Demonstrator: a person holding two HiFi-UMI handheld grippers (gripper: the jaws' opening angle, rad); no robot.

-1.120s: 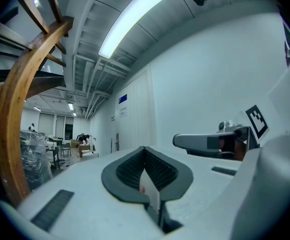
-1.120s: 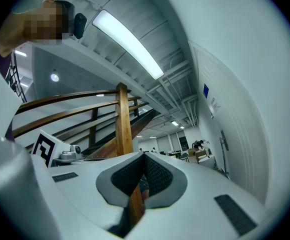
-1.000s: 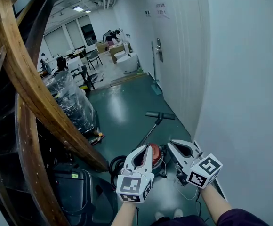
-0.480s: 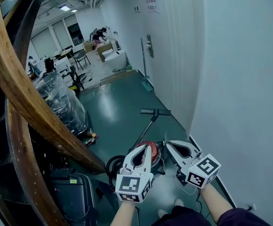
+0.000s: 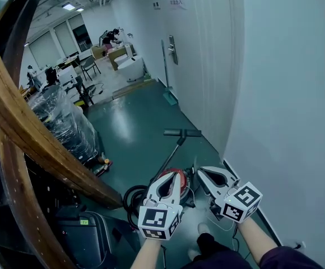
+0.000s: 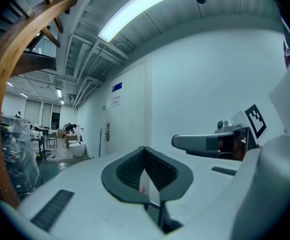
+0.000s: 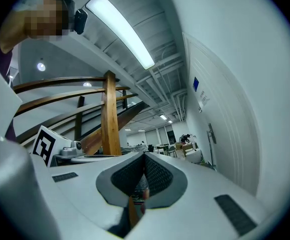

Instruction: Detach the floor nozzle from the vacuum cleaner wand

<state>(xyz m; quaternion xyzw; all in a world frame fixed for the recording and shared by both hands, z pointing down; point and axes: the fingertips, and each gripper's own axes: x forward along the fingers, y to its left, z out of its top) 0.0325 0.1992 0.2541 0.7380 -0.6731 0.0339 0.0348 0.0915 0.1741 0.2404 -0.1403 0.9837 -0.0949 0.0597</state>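
Note:
The vacuum cleaner lies on the green floor in the head view. Its red body is partly hidden behind my left gripper. The thin wand runs away from the body to the dark floor nozzle, which lies flat near the white wall. A black hose coils to the left of the body. My left gripper and right gripper are held side by side above the body, well short of the nozzle. Both are shut and hold nothing. The left gripper and right gripper views show ribbed pads pressed together.
A curved wooden stair rail fills the left. A plastic-wrapped stack stands past it and a black case sits by my feet. The white wall with a door runs along the right. Desks and people are far down the room.
The person has stepped forward, so the vacuum and nozzle sit a little closer. Both grippers have sunk slightly together and stayed shut.

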